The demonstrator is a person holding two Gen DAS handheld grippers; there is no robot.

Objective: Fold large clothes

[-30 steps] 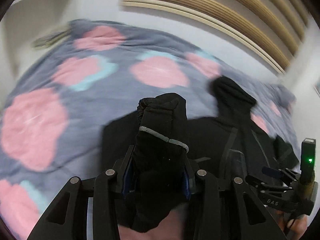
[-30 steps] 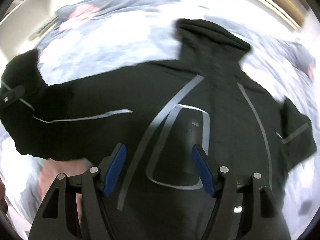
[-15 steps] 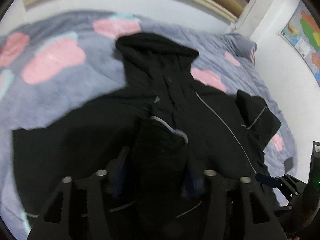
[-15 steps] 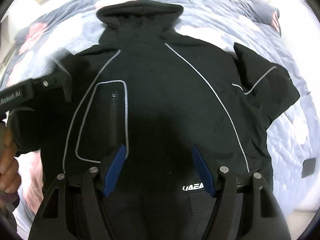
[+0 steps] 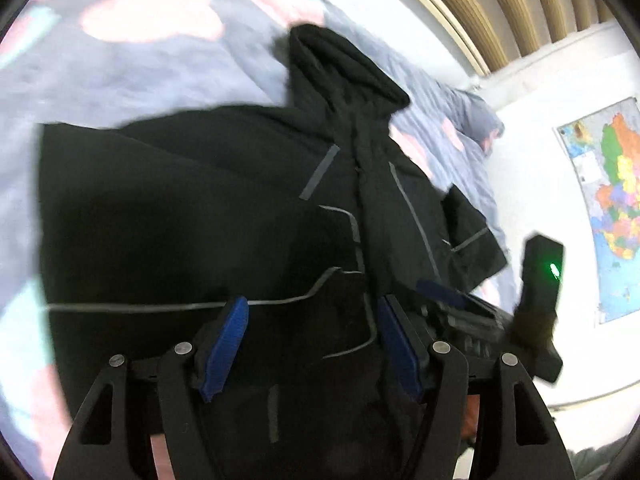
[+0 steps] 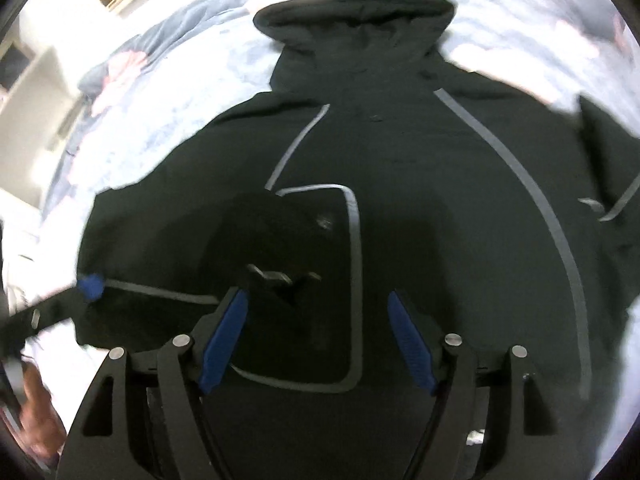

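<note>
A large black hooded jacket with grey piping lies front up on a bed, hood toward the headboard. It also fills the right wrist view. Its left sleeve is folded in across the chest, cuff near the grey-outlined pocket. My left gripper is open and empty just above the folded sleeve. My right gripper is open and empty above the pocket area. The other sleeve lies out to the right.
The bed has a grey-blue cover with pink blotches. A slatted wooden headboard is behind it. A white wall with a coloured map is on the right. The right gripper's body with a green light shows in the left wrist view.
My left gripper carried the sleeve cuff across onto the jacket's chest and opened, letting it go. The right gripper stayed open and moved in closer over the pocket.
</note>
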